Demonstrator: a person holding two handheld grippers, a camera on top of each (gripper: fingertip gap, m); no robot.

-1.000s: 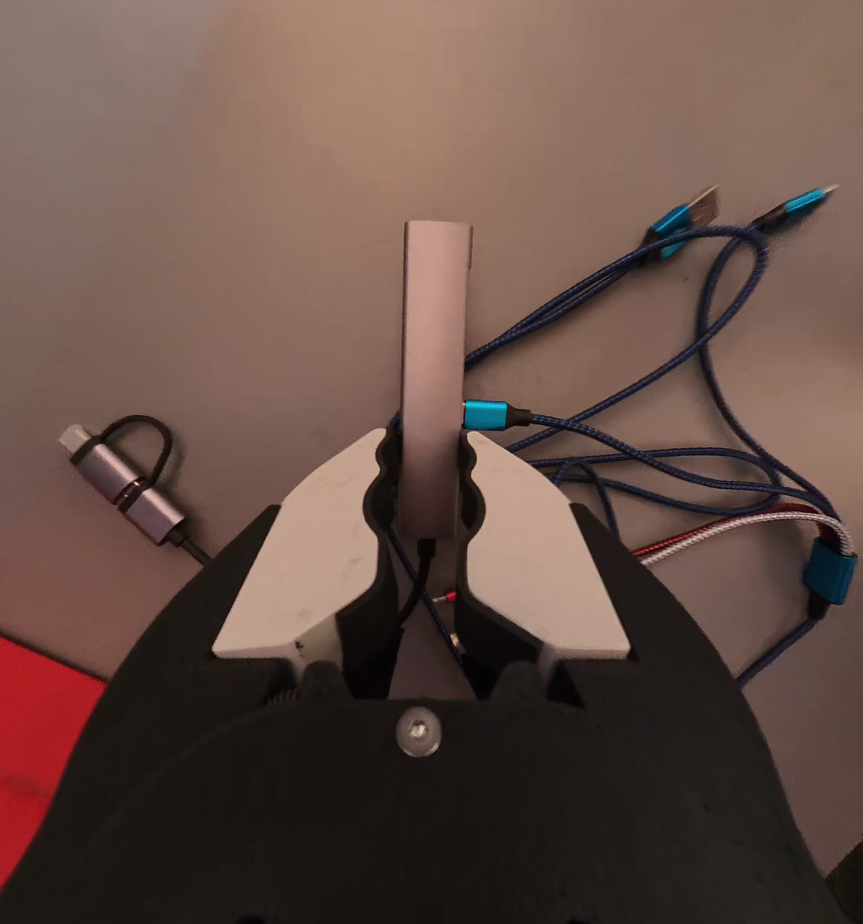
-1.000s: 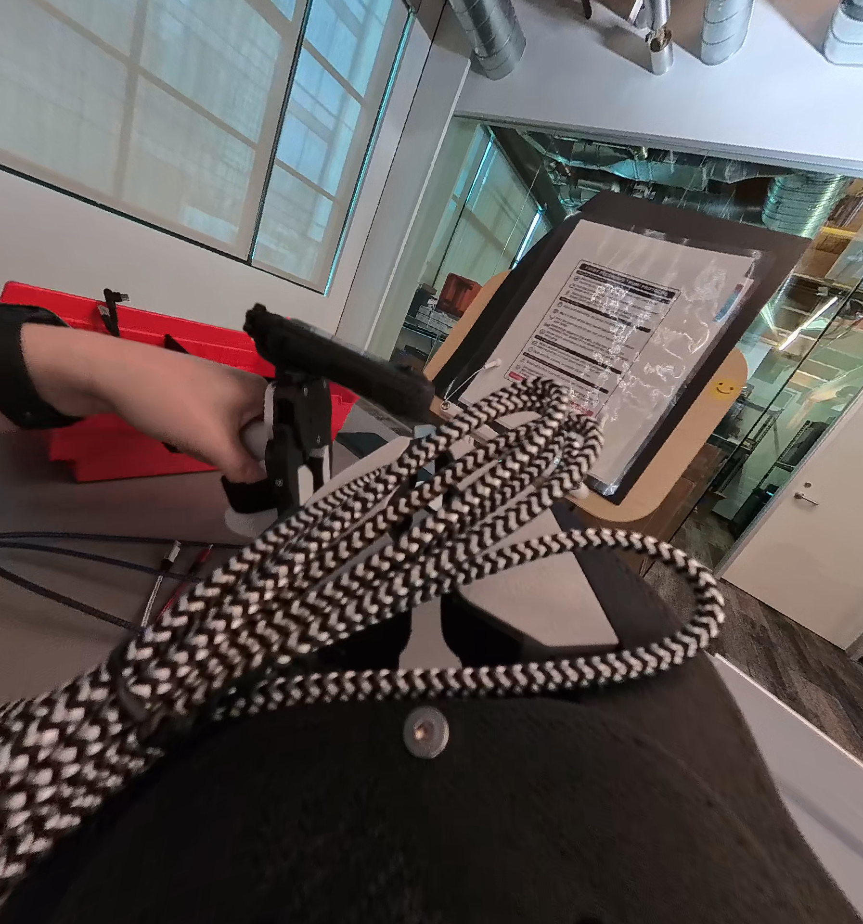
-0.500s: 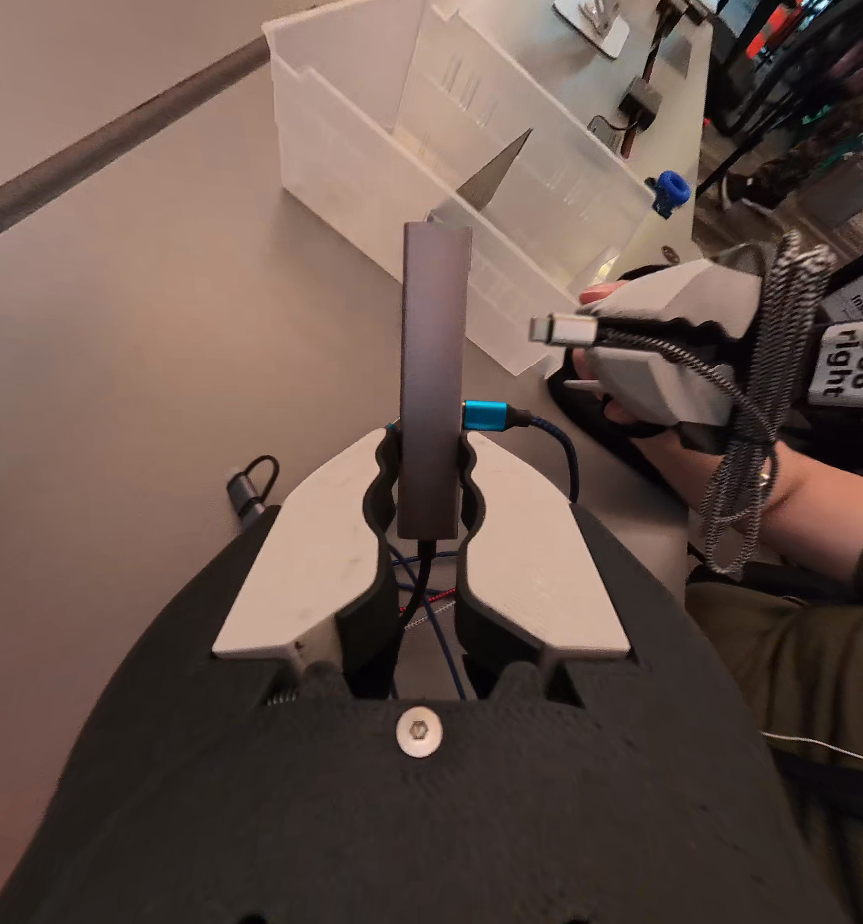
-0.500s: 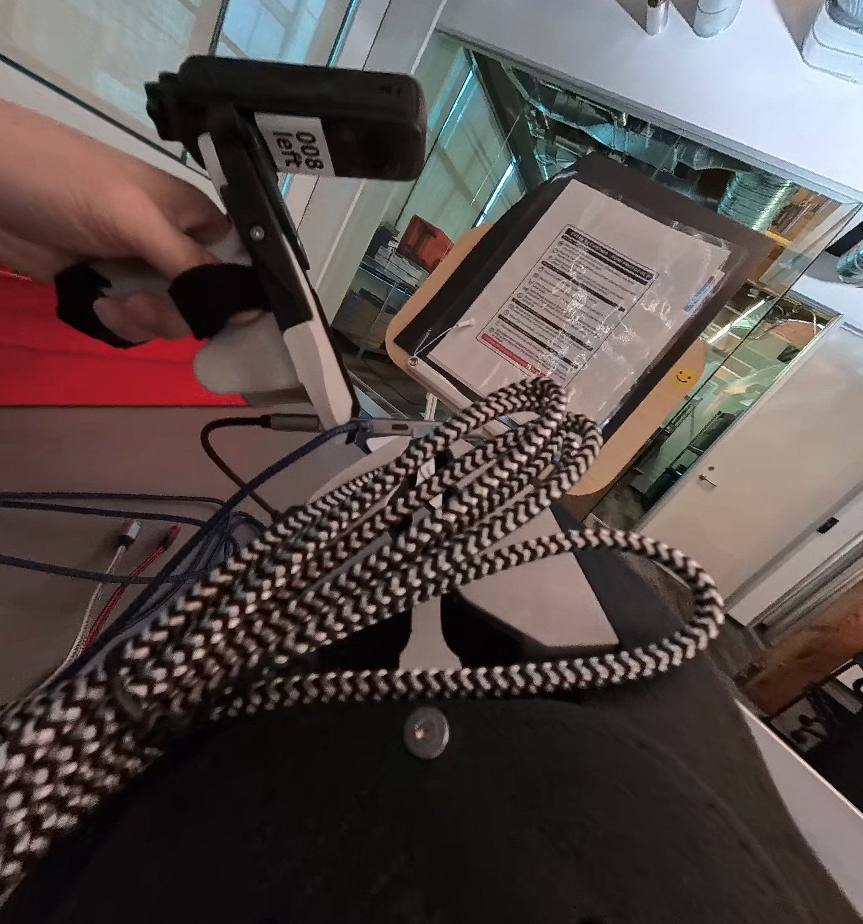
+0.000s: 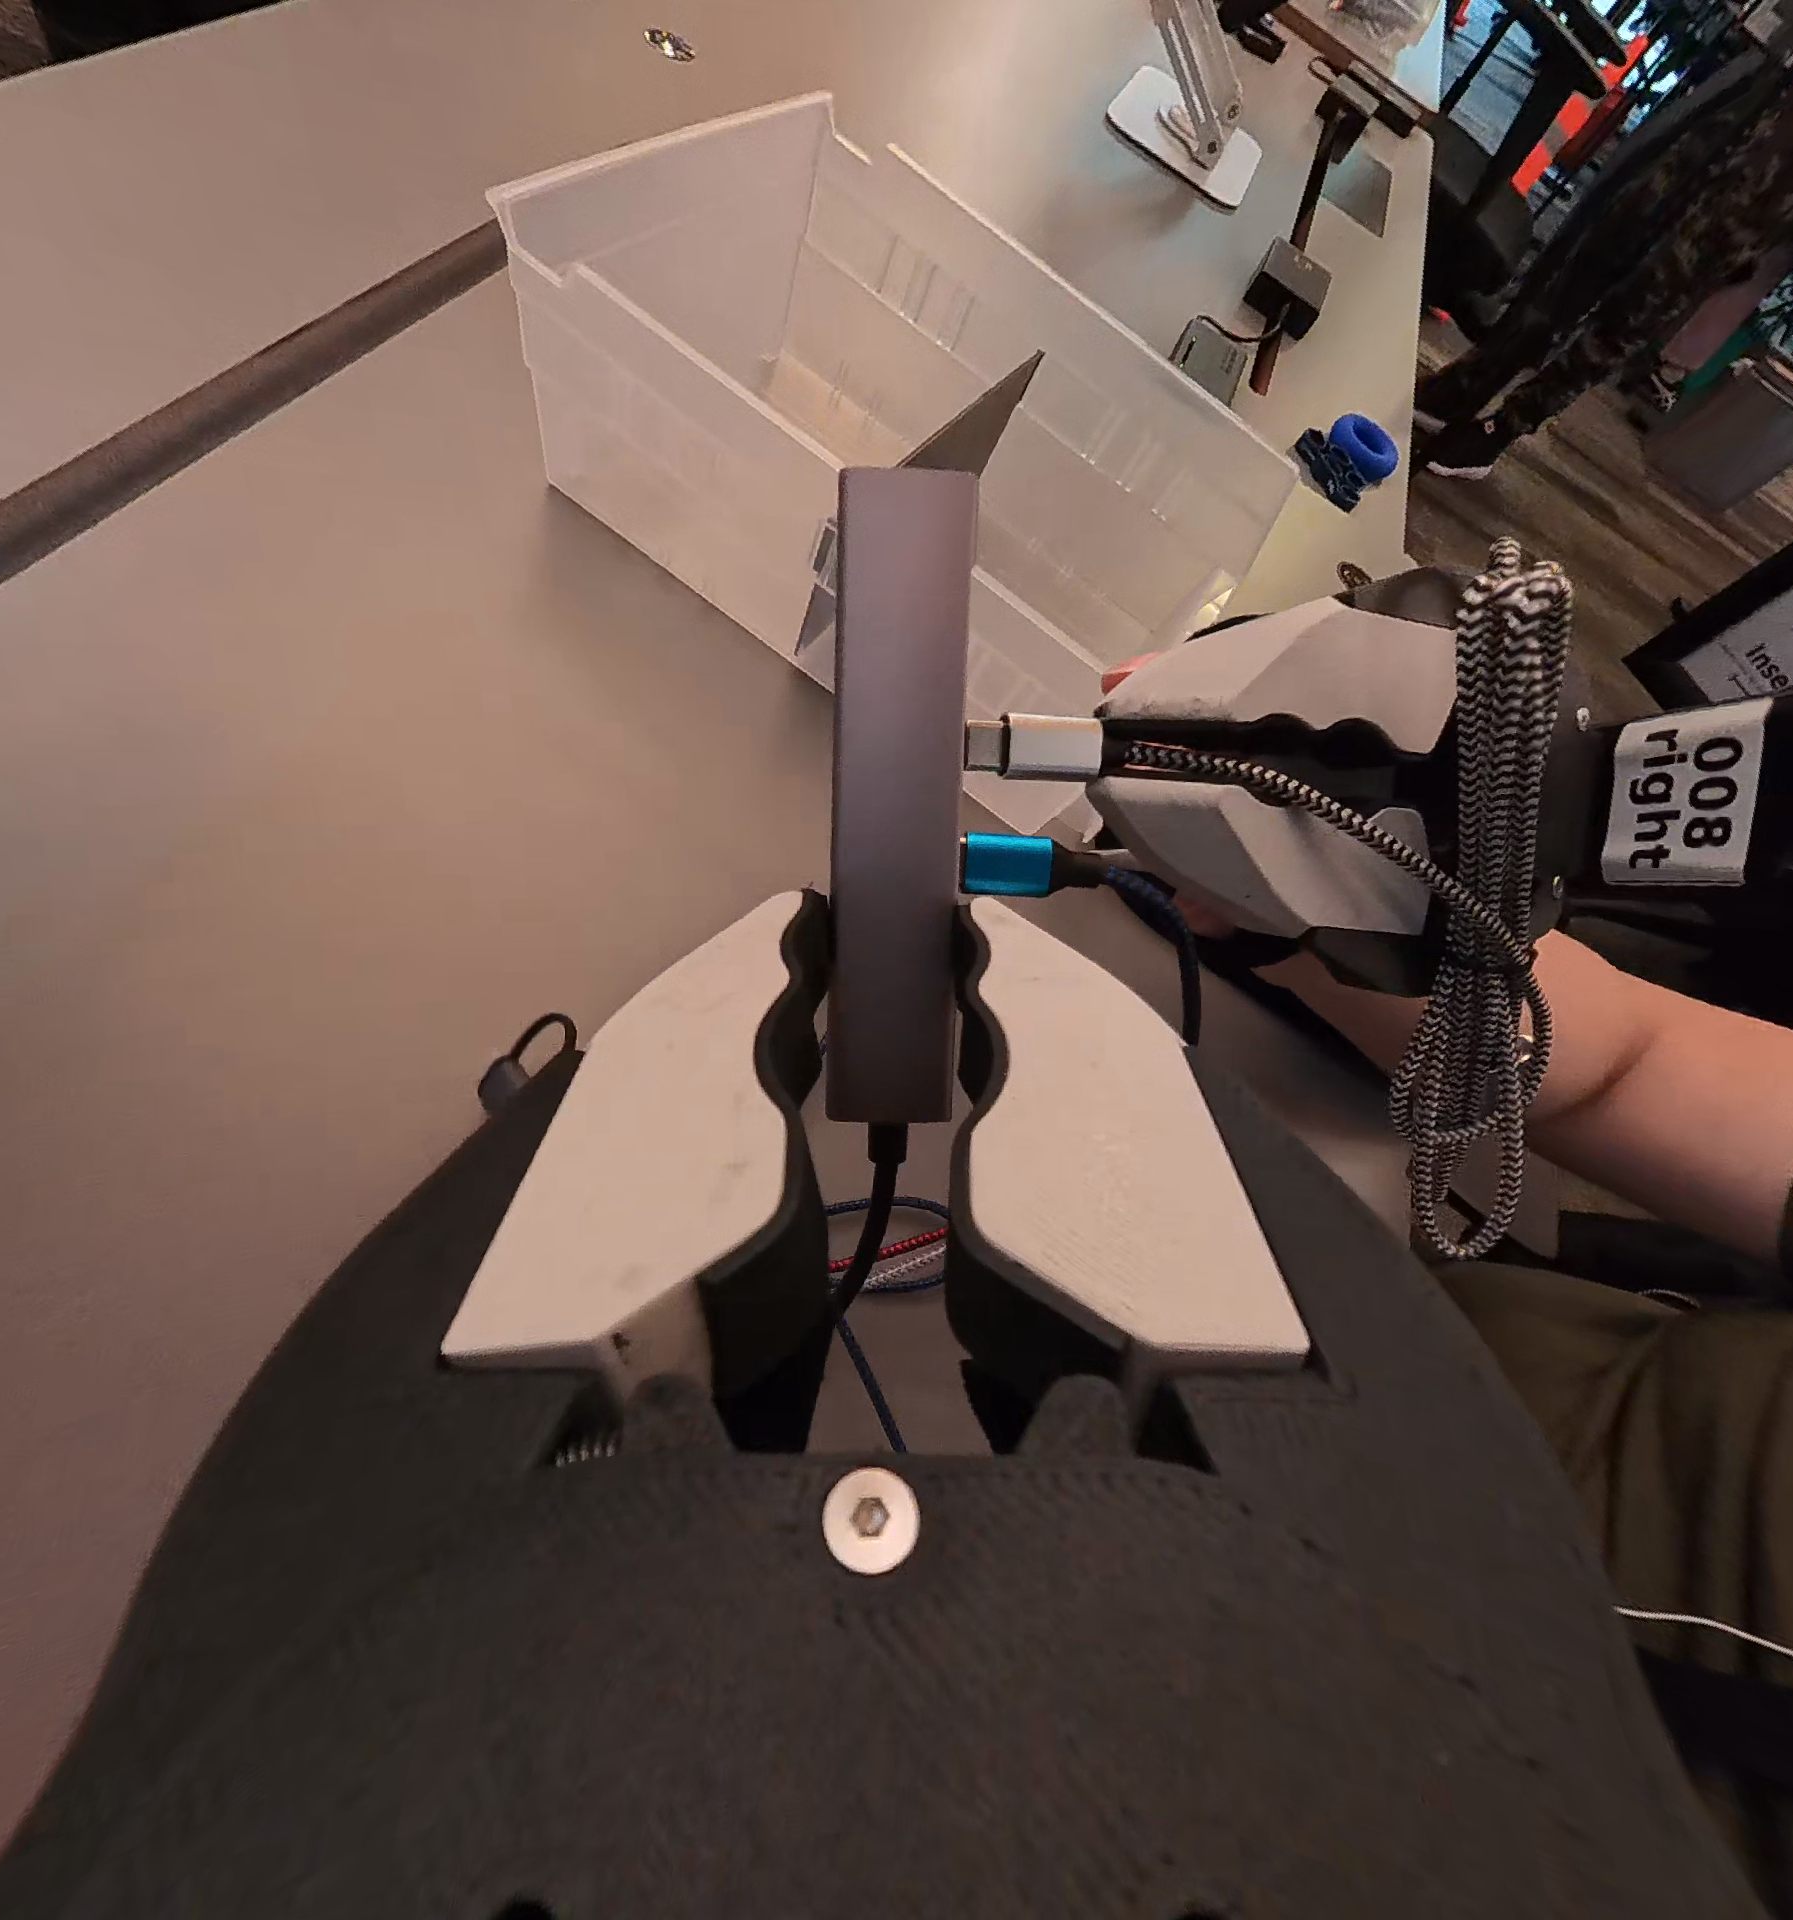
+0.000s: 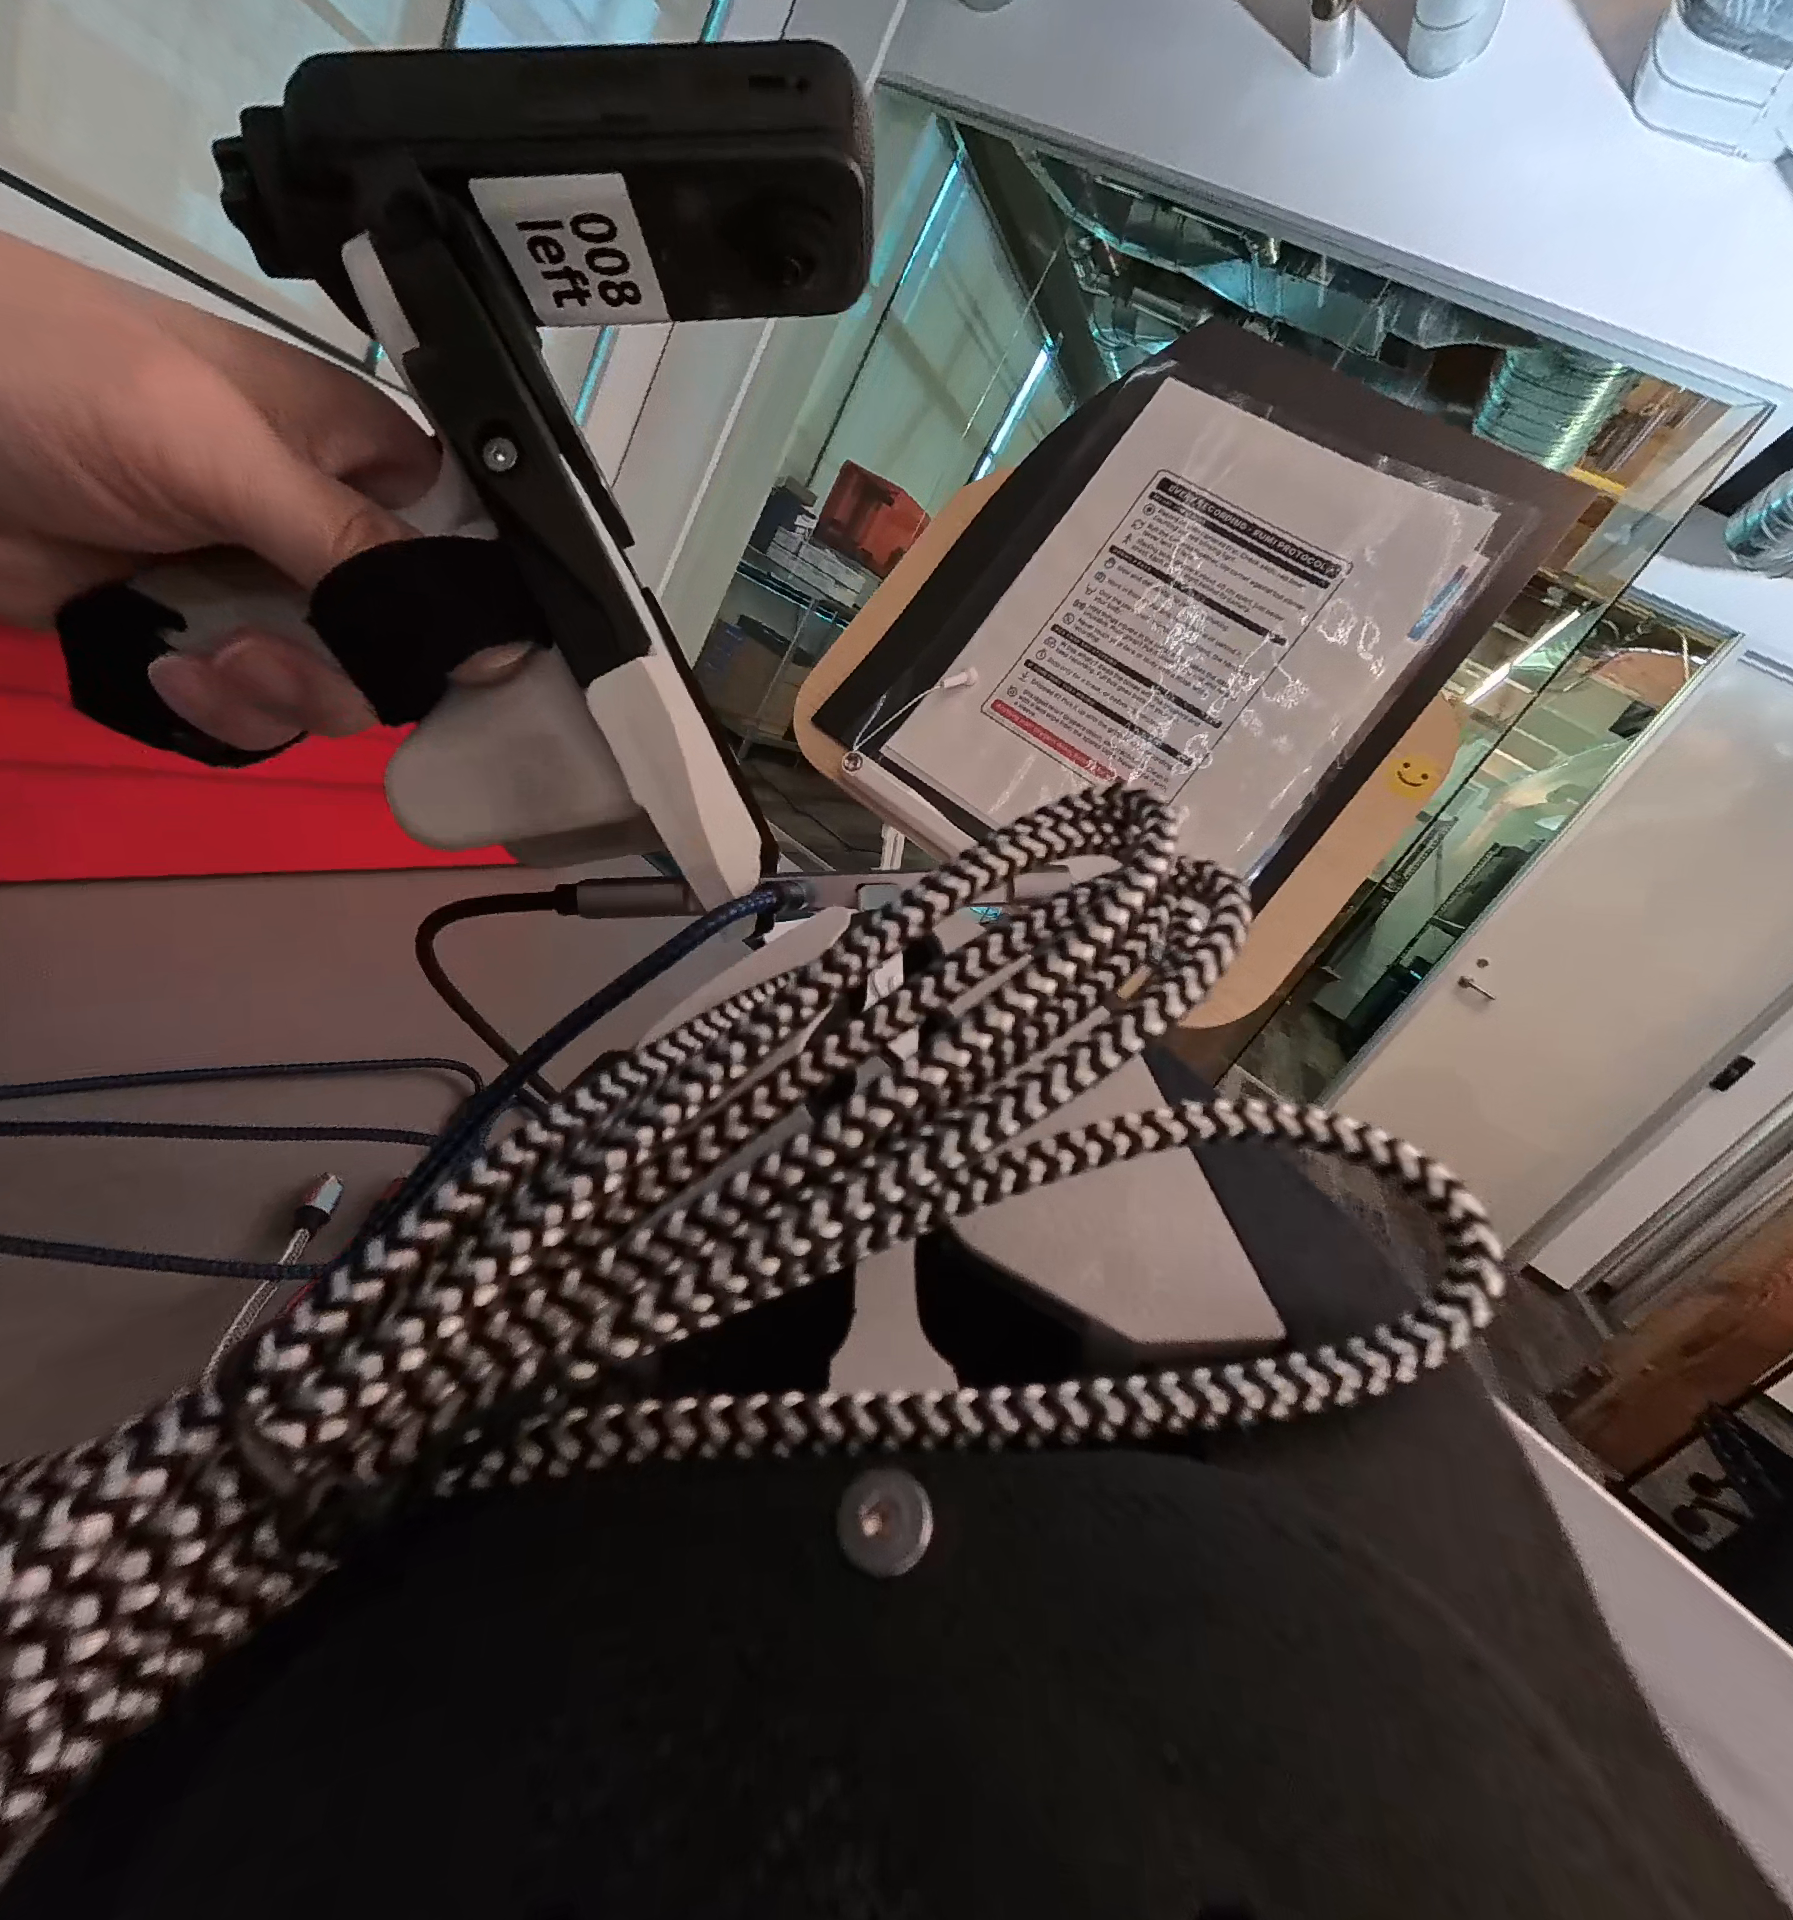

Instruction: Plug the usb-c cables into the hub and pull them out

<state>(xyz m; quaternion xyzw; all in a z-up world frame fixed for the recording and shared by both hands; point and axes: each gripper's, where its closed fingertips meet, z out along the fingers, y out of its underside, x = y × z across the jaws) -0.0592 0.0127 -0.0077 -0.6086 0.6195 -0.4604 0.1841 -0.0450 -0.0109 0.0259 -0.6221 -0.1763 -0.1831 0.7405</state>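
My left gripper (image 5: 892, 925) is shut on the lower part of a slim grey hub (image 5: 897, 790) and holds it upright above the table. A blue USB-C plug (image 5: 1006, 864) sits in the hub's right side. My right gripper (image 5: 1110, 748) is shut on a silver USB-C plug (image 5: 1037, 746) of a black-and-white braided cable (image 5: 1484, 935). The plug's tip is at the hub's right side, just above the blue plug. In the right wrist view the cable's coils (image 6: 871, 1091) cover the fingers, and the left gripper (image 6: 726, 883) holds the hub (image 6: 871, 891) just ahead.
A clear plastic bin (image 5: 871, 343) stands behind the hub. Blue braided cables (image 6: 196, 1122) and a red-and-white one (image 6: 300, 1236) lie on the grey table. A red case (image 6: 144, 810) is at the far left. A stand with a printed sheet (image 6: 1183, 644) stands beyond.
The left gripper has lifted and tilted the hub up from the table. The right gripper has brought the silver plug from a gap away up to the hub's right side.
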